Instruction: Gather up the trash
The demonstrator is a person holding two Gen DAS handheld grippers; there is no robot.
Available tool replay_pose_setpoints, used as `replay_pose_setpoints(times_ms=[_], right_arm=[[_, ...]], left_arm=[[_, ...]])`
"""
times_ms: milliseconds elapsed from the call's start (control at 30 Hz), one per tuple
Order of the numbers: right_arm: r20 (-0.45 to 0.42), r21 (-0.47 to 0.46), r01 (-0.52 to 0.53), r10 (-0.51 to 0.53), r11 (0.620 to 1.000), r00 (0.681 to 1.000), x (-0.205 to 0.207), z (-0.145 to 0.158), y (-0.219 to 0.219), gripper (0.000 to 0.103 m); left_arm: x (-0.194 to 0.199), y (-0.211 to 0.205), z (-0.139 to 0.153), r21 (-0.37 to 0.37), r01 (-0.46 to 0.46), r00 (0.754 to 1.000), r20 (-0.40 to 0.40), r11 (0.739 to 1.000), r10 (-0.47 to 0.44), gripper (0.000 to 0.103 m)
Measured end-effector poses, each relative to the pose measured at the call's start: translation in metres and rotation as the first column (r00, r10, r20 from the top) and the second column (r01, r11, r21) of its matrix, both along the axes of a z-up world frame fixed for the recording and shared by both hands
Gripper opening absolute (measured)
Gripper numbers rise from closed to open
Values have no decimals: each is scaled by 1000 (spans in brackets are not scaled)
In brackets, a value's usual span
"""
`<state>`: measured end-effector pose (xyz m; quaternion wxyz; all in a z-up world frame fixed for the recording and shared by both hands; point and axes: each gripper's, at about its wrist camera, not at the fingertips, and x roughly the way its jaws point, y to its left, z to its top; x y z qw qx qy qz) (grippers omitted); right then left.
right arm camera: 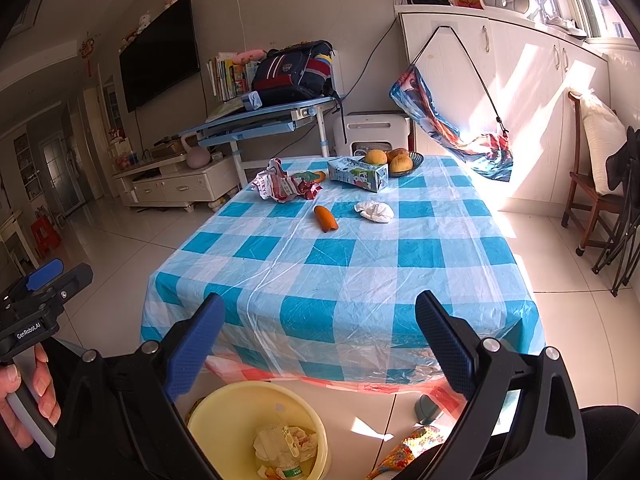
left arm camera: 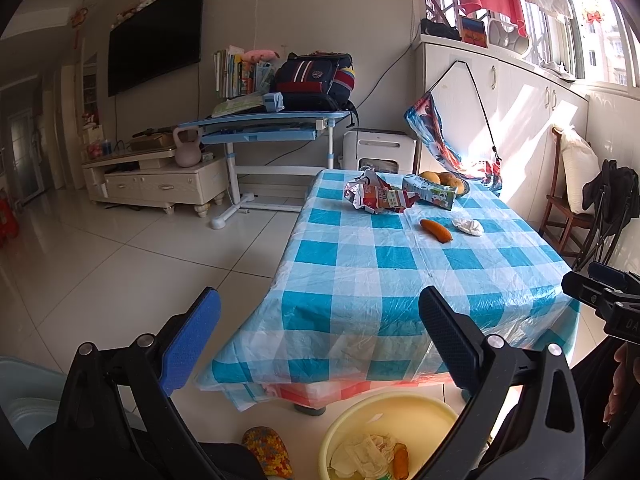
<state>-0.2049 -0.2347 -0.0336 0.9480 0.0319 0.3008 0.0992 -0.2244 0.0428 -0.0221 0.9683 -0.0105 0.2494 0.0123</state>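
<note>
A table with a blue checked cloth [left arm camera: 360,280] [right arm camera: 340,272] holds a crumpled red-and-white wrapper [left arm camera: 374,196] [right arm camera: 282,186], an orange piece of peel [left arm camera: 436,230] [right arm camera: 326,218], a white crumpled tissue [left arm camera: 467,226] [right arm camera: 374,211] and a milk carton [left arm camera: 430,191] [right arm camera: 358,174]. On the floor below the near edge stands a yellow bin [left arm camera: 400,412] [right arm camera: 240,404] with tissue and scraps inside. My left gripper [left arm camera: 320,332] and right gripper [right arm camera: 320,340] are both open and empty, held before the table's near edge above the bin.
A bowl of fruit [left arm camera: 446,179] [right arm camera: 396,160] sits at the table's far end. A blue desk with a backpack [left arm camera: 312,80] stands behind, a TV cabinet [left arm camera: 160,180] to the left, a wooden chair [right arm camera: 592,184] to the right. A slipper [left arm camera: 266,452] lies by the bin.
</note>
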Motion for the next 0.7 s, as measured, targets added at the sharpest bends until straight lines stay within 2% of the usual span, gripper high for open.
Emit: replay_pose_setpoints(times_ms=[700], right_arm=[[3,-1,3,-3,1000,1000,0,1,-2,92]], left_arm=[[0,0,0,3,1,1000,1,1000,-1,96]])
